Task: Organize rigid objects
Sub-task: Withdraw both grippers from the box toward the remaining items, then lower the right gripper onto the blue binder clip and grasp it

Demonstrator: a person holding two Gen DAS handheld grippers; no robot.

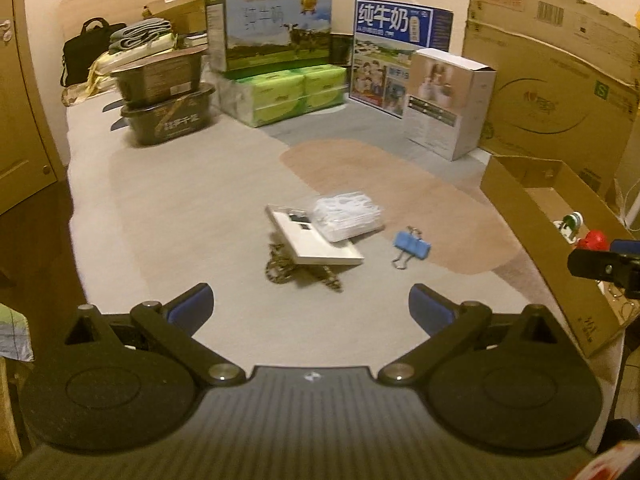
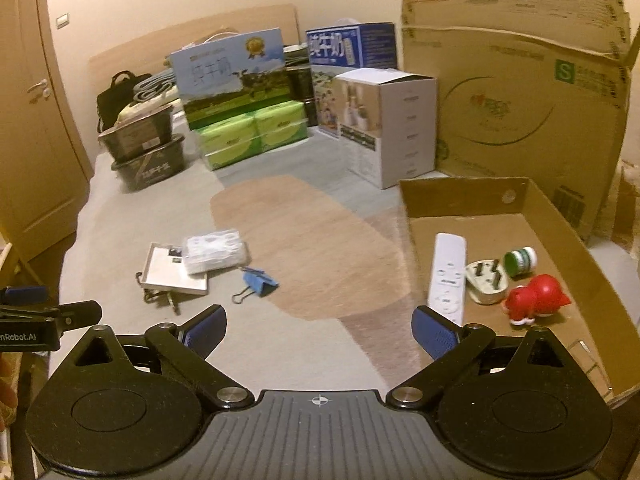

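On the bed cover lie a flat white box (image 1: 316, 242) (image 2: 170, 270), a clear plastic packet (image 1: 347, 218) (image 2: 214, 251) resting on it, a patterned chain (image 1: 298, 270) (image 2: 160, 298) under it, and a blue binder clip (image 1: 410, 245) (image 2: 258, 283). A shallow cardboard tray (image 2: 480, 196) (image 1: 536, 236) on the right holds a white remote (image 2: 448, 276), a white plug (image 2: 486, 282), a green-capped bottle (image 2: 520, 260) and a red toy (image 2: 536, 298) (image 1: 596, 240). My left gripper (image 1: 311, 310) is open and empty, short of the white box. My right gripper (image 2: 320, 328) is open and empty, beside the tray's left wall.
Stacked dark tubs (image 1: 168, 98), green tissue packs (image 1: 284, 94), milk cartons (image 1: 276, 26) and a white carton (image 1: 448, 100) stand at the back. A big cardboard sheet (image 2: 516, 96) leans on the right. A wooden door (image 2: 36, 152) is on the left.
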